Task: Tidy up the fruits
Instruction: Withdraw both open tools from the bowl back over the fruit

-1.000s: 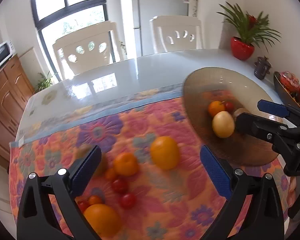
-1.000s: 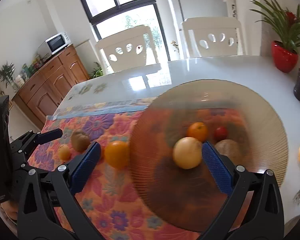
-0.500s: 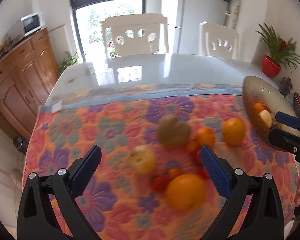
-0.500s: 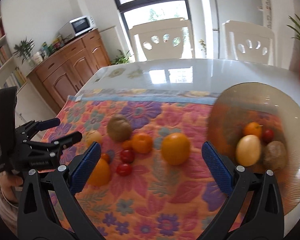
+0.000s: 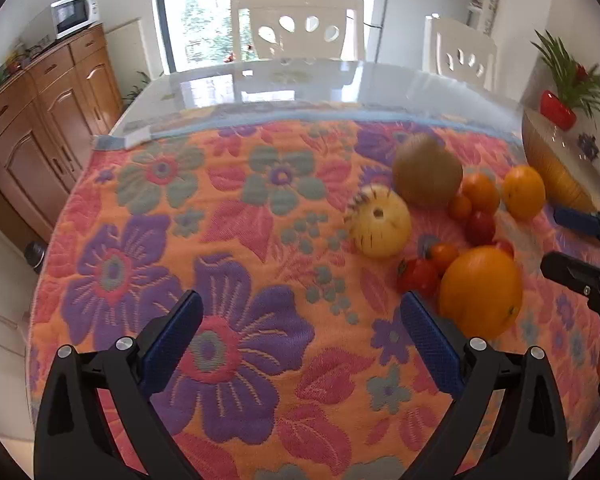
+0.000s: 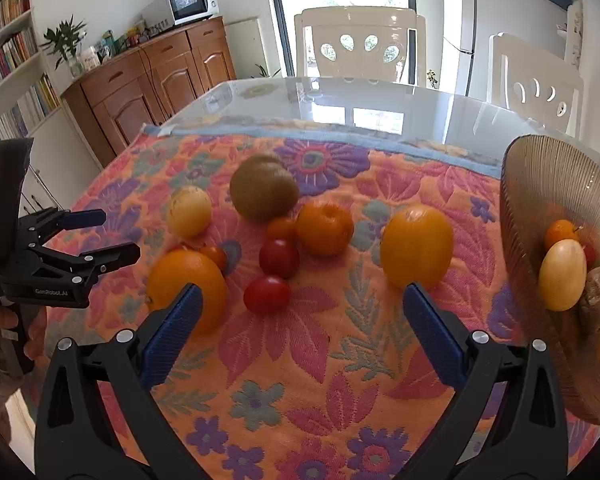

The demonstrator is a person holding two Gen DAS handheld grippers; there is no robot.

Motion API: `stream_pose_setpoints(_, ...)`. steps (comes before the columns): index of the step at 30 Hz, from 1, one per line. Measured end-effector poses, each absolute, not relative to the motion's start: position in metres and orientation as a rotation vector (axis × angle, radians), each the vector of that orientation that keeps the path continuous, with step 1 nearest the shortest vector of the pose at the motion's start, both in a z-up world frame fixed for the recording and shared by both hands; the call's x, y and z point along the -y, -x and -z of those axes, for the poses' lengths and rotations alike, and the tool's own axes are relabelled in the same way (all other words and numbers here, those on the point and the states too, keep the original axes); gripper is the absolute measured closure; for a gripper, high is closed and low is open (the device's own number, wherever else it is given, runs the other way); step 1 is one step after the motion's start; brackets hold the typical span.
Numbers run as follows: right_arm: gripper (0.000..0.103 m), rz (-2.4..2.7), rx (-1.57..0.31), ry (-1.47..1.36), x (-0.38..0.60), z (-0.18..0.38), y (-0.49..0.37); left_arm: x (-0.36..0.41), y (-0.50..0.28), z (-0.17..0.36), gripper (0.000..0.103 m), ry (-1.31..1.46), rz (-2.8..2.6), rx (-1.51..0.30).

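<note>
**Inspector A:** Fruit location?

**Inspector B:** Loose fruits (image 6: pixel 278 236) are clustered mid-cloth: a brown kiwi (image 6: pixel 263 190), a pale yellow fruit (image 6: pixel 189 211), oranges and small red tomatoes. One orange (image 6: pixel 417 246) sits apart toward 3 o'clock. The ribbed amber bowl (image 6: pixel 540 184), at 3 o'clock in the right wrist view, holds a few more.

**A:** Surface and room?

**B:** A floral cloth (image 6: pixel 340 360) over a glossy white bench (image 6: pixel 380 96). Two white chairs at 12 o'clock; a wooden sideboard with a microwave at 10.

**A:** Clearance?

**B:** Bare cloth from 6 to 9 o'clock in the left wrist view. The far bench is clear of fruit.

**A:** Claws?

**B:** Left claw (image 5: pixel 300 338) spread wide, empty. Right claw (image 6: pixel 302 330) likewise.

**A:** Markings?

**B:** Small white lettering on the left claw's body, too small to read confidently.
</note>
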State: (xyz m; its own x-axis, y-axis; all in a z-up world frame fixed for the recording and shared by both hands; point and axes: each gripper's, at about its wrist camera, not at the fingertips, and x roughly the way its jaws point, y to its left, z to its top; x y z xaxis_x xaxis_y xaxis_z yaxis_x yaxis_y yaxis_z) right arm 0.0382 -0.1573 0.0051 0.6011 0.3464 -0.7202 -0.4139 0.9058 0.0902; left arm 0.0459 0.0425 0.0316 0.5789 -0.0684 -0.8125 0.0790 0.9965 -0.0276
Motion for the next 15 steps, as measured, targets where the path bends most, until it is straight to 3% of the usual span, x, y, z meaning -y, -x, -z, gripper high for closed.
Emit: stream_pose_setpoints(15, 0.003, -0.413, -0.803, 0.266, 0.145, 0.029, -0.041, -0.019, -0.049, -0.005, 0.005, -0.117, 0.149, -0.948)
